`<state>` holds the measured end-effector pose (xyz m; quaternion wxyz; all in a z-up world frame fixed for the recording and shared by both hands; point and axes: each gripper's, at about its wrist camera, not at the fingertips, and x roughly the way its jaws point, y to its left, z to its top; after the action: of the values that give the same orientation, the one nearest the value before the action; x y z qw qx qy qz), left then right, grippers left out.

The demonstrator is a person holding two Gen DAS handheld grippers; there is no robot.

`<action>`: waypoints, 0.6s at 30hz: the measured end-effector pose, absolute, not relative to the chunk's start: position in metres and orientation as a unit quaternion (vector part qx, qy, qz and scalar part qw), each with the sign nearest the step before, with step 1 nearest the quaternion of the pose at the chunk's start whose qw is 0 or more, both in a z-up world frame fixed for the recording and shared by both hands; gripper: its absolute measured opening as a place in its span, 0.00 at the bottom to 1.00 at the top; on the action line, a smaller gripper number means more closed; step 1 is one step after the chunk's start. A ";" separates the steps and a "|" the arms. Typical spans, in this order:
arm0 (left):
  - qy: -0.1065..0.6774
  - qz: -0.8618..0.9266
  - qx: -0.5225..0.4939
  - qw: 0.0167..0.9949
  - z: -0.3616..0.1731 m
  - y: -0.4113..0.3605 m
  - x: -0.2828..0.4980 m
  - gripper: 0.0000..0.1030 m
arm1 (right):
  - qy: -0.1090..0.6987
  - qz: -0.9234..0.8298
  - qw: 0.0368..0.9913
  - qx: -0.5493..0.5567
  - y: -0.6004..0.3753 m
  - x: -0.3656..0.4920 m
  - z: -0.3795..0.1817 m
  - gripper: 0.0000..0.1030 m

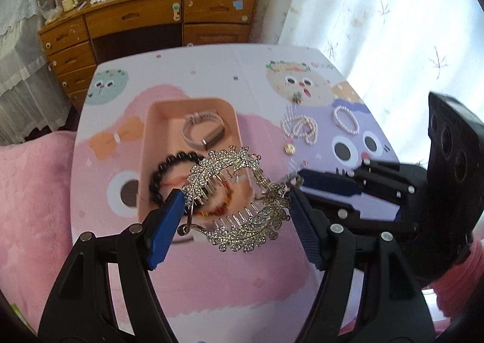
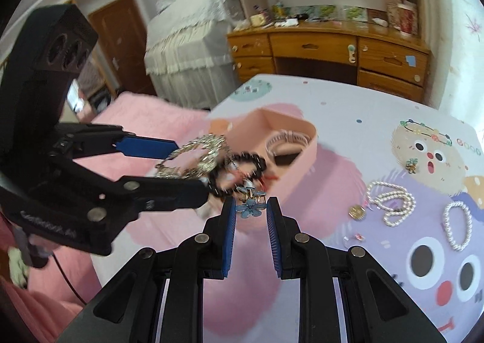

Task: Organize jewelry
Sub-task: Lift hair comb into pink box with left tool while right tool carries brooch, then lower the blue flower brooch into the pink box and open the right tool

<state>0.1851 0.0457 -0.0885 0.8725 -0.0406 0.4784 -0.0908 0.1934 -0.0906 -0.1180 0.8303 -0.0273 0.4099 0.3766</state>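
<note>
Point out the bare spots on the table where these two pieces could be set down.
Bare cloth lies between the pink tray and the pearl necklace, and along the table's near edge. The tray's near end, by the black bead bracelet, is crowded.

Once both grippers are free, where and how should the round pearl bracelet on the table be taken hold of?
Grip the pearl bracelet across one side of its loop, coming straight down from above. It lies flat and open on the table, apart from the pearl necklace, so one finger can drop inside the ring and the other outside.
</note>
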 end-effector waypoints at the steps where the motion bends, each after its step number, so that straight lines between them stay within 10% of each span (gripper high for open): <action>1: 0.472 -0.092 -0.042 0.876 -0.085 0.052 0.189 0.66 | 0.408 0.373 0.833 -0.018 -0.086 0.193 -0.116 0.20; 11: 0.466 -0.127 -0.058 0.873 -0.089 0.093 0.245 0.67 | 0.406 0.301 0.862 0.031 -0.036 0.191 -0.116 0.21; 14: 0.494 -0.146 -0.060 0.855 -0.101 0.094 0.259 0.67 | 0.434 0.249 0.864 0.052 -0.031 0.195 -0.123 0.46; 18: 0.528 -0.128 -0.065 0.837 -0.113 0.097 0.271 0.67 | 0.433 0.229 0.864 0.115 -0.036 0.195 -0.125 0.51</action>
<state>0.2706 0.0972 -0.1134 0.8369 -0.0647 0.5281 -0.1285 0.1945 -0.0357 -0.1250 0.8641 0.1147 0.4332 0.2293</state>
